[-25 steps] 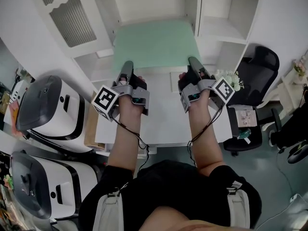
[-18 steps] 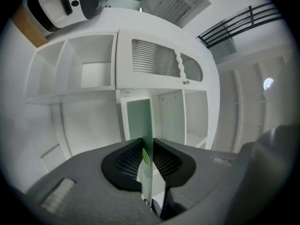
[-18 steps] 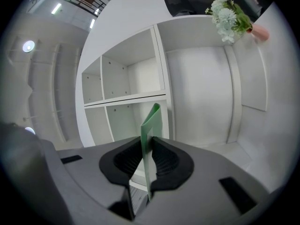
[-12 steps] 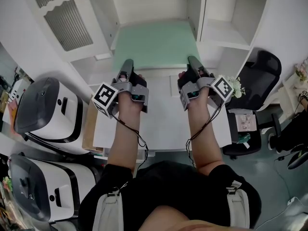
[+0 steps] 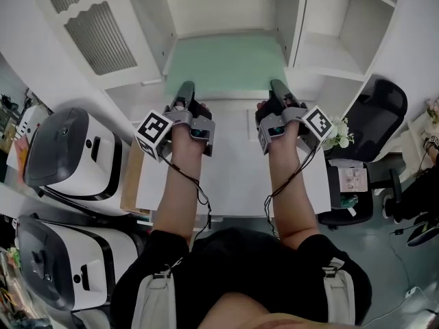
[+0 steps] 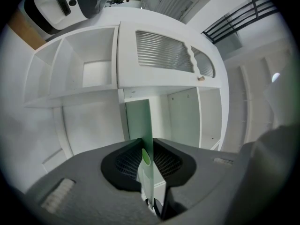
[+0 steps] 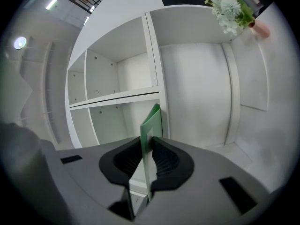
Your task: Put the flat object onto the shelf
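Note:
A pale green flat sheet (image 5: 226, 64) is held level by its near edge, its far part inside the middle bay of the white shelf unit (image 5: 226, 5). My left gripper (image 5: 186, 88) grips the sheet's near left corner; its jaws are opening slightly, though the pads still touch the sheet (image 6: 139, 121). On the near right corner my right gripper (image 5: 276, 86) is shut. In the right gripper view the sheet (image 7: 152, 125) stands edge-on between the dark pads. Whether the sheet rests on the shelf board is hidden.
Below my arms lies a white desk (image 5: 233, 177). A louvred cabinet door (image 5: 92, 22) stands open at the upper left. White machines (image 5: 65, 149) sit at the left, with a black chair (image 5: 381, 108) and white flowers (image 5: 339, 129) at the right.
Both grippers have moved forward together, carrying the green sheet further into the middle shelf bay.

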The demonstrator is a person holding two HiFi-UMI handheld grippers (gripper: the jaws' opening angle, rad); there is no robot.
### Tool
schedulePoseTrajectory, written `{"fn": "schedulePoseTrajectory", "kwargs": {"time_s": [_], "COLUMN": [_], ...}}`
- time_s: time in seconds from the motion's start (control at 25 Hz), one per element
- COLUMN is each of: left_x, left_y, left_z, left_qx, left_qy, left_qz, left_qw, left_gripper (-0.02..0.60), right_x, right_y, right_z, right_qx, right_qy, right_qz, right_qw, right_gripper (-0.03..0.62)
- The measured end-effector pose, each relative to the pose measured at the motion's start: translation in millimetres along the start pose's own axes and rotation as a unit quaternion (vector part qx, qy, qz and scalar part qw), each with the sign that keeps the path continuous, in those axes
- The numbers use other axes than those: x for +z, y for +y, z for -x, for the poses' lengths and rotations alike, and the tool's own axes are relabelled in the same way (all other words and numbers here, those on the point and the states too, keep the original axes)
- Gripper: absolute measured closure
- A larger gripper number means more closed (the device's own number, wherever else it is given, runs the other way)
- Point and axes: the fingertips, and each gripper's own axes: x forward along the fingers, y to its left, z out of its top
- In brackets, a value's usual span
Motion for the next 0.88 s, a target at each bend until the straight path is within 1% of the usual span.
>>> {"fn": "schedulePoseTrajectory", "kwargs": {"time_s": [0.12,0.36,0.6,0.88], "left_x": [2,0,17,17], "left_y": [1,1,22,25], "left_z": [-4,1,-45,-58], "left_qx": [0.005,0.0,0.034,0.038], "left_qy": [-0.001,-0.001,0.009,0.017], "left_qz": [-0.001,0.002,0.018,0.01], "left_qw": [1.0,1.0,0.9992,0.9991], "left_gripper": [0.515,0.514,0.508,0.503], "right_x": [1,0,11,17], "right_y": [-2,-1,-17,-20], "right_z": [-5,3,-47,-56], "right_qx": [-0.003,0.002,-0.031,-0.041], "right_qy": [0.0,-0.006,-0.008,-0.016], "right_qz": [-0.006,-0.008,-0.018,-0.025], "right_qw": [1.0,1.0,0.999,0.999], "right_gripper": [0.534,0.533,0.533,0.533]}}
